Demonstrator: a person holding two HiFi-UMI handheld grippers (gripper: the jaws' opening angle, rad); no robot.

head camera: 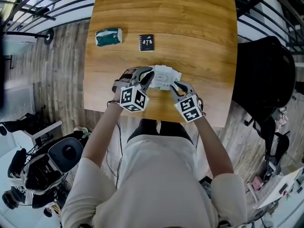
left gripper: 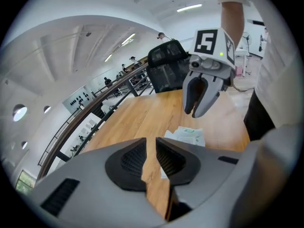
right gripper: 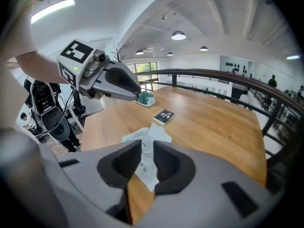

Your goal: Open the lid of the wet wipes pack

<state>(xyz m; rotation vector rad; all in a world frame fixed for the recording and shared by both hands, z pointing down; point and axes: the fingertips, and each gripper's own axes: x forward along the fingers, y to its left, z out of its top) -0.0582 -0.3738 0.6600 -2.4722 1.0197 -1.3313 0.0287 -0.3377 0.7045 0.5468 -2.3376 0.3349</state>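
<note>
Near table (head camera: 209,42) edge: L gripper (left gripper: 150,146) jaws nearly together, thin slit, only wood showing thru, nothing held. R gripper (right gripper: 147,148) same narrow slit, hovering, wipes pack (head camera: 166,76) visible thru the gap, no contact seen.

Pack flat on table betw. both tips, long axis approx left-right. R tips over its right end; L tips just beside its left edge, pack ahead-right of them. R looks nearer; lid not made out.

Farther back, well apart: black notebook (head camera: 146,42), green packet (head camera: 109,37).
</note>
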